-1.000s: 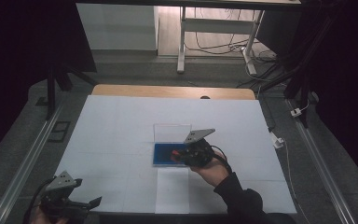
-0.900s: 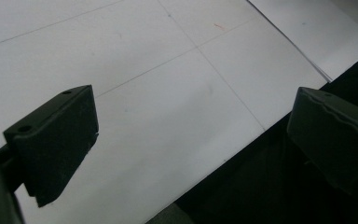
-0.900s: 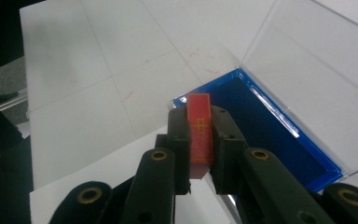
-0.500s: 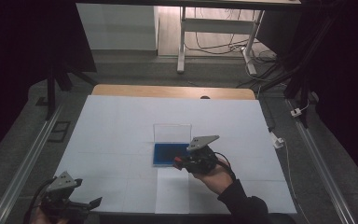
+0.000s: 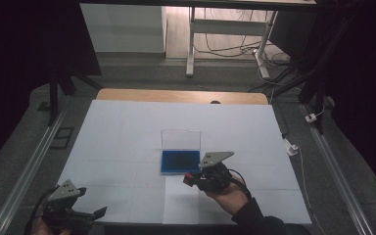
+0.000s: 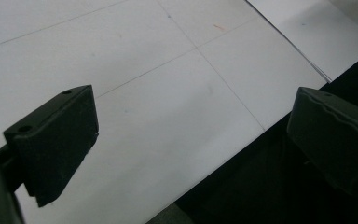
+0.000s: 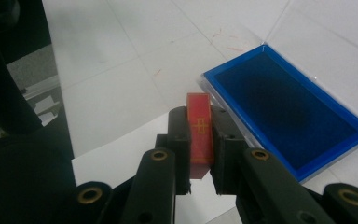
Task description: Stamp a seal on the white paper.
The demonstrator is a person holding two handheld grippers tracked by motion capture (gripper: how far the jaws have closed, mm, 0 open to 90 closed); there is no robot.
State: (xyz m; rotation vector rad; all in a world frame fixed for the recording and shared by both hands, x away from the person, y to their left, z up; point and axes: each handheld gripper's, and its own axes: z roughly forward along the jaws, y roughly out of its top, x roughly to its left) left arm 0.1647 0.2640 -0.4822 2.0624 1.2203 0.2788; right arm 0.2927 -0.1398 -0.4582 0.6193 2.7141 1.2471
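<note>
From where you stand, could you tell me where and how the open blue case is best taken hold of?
I would take the blue case by one short side wall of its tray, coming from above with the free left tongs. The tray lies flat and shallow, and its clear lid stands upright along the far edge, blocking that side.

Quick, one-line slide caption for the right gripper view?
Right gripper clamps a small red block between its fingers, beside the open blue-lined case on white paper.
</note>
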